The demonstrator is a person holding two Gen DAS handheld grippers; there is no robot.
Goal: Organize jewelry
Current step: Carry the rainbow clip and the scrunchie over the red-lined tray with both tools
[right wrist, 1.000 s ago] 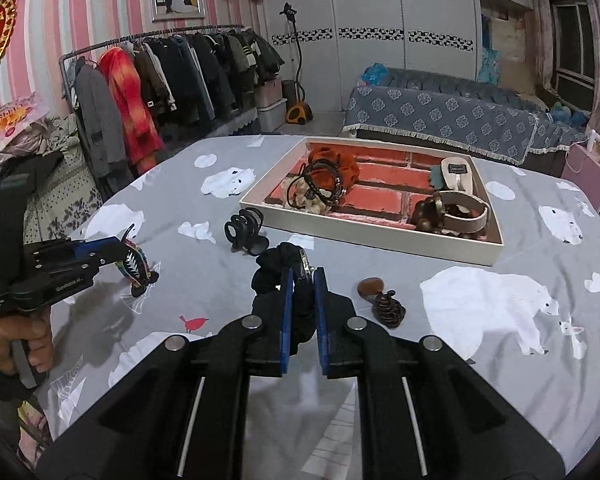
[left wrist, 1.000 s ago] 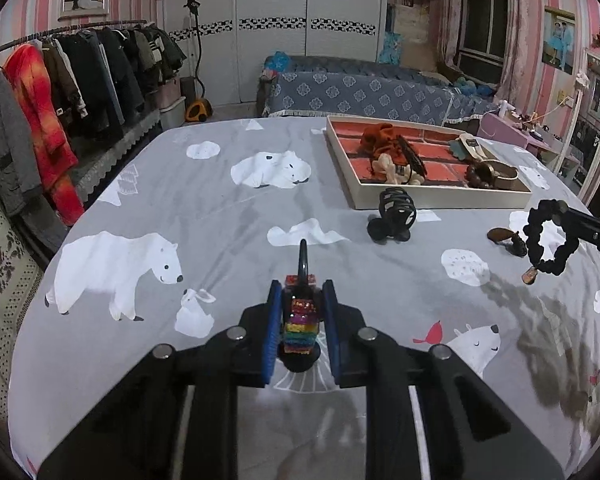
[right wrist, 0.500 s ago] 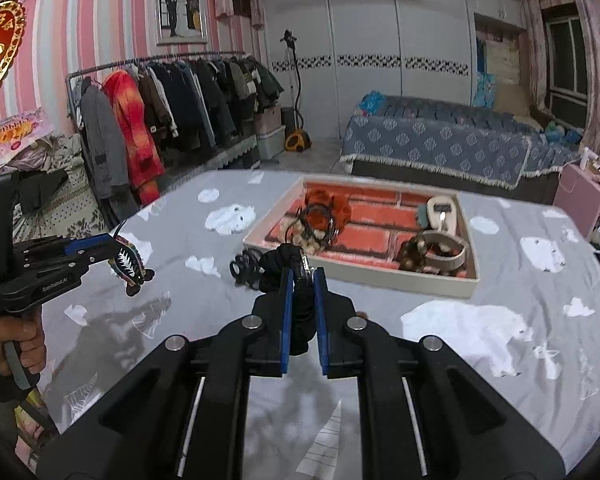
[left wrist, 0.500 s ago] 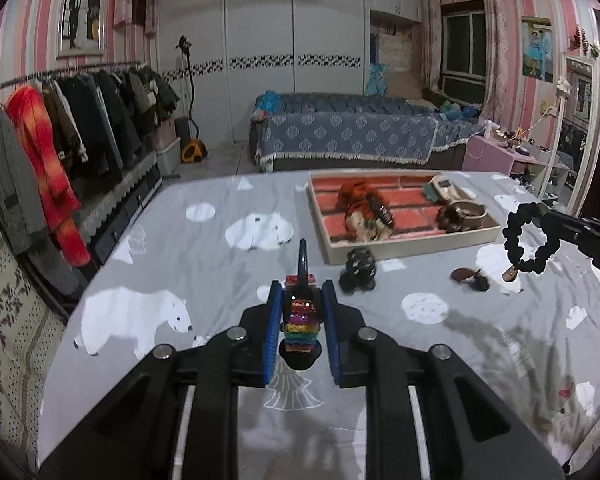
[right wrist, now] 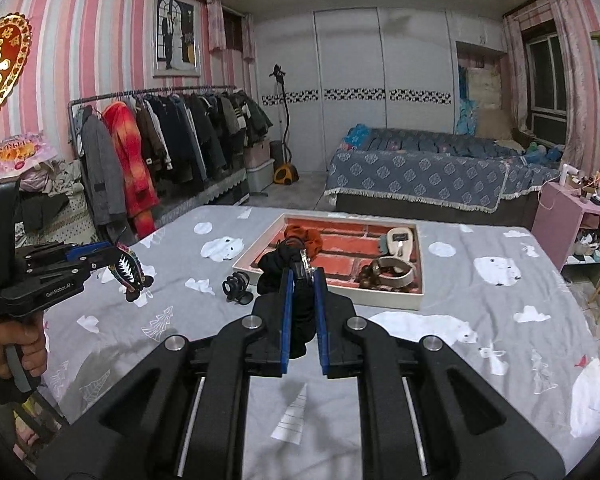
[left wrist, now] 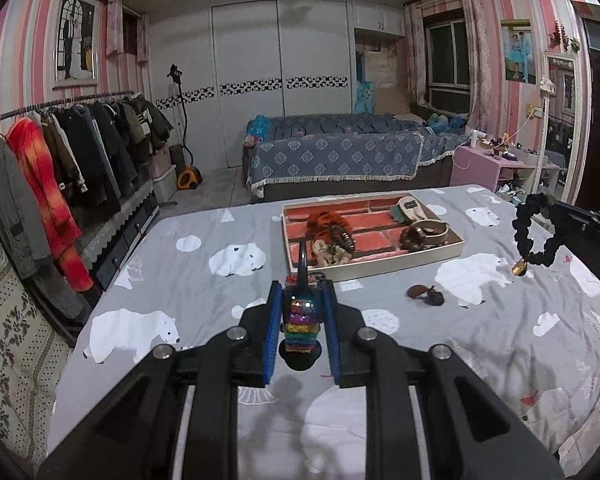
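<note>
Both pairs of jaws are clamped on accessories above a bed spread with a polar-bear sheet (left wrist: 148,264): the left gripper (left wrist: 302,322) pinches a rainbow-striped hair clip (left wrist: 299,328) between its blue pads, while the right gripper (right wrist: 303,312) is squeezed tight on a black scrunchie (right wrist: 284,268) that appears to carry a small metal charm, though the fabric hides most of it. Ahead, at about twelve o'clock from each gripper, sits the tray (right wrist: 384,304) with its brick-red lining, already holding an orange scrunchie (right wrist: 304,236), a watch (right wrist: 396,274) and other pieces. A black claw clip (right wrist: 236,288) and a small brown piece (left wrist: 424,294) lie loose on the sheet near the tray's front wall. Done well, the carry would likely bring each item over the tray wall before lowering it, choosing a bare patch of lining rather than dropping onto pieces already placed. Releasing one hand at a time should keep the two grippers from crowding each other over the tray.
</note>
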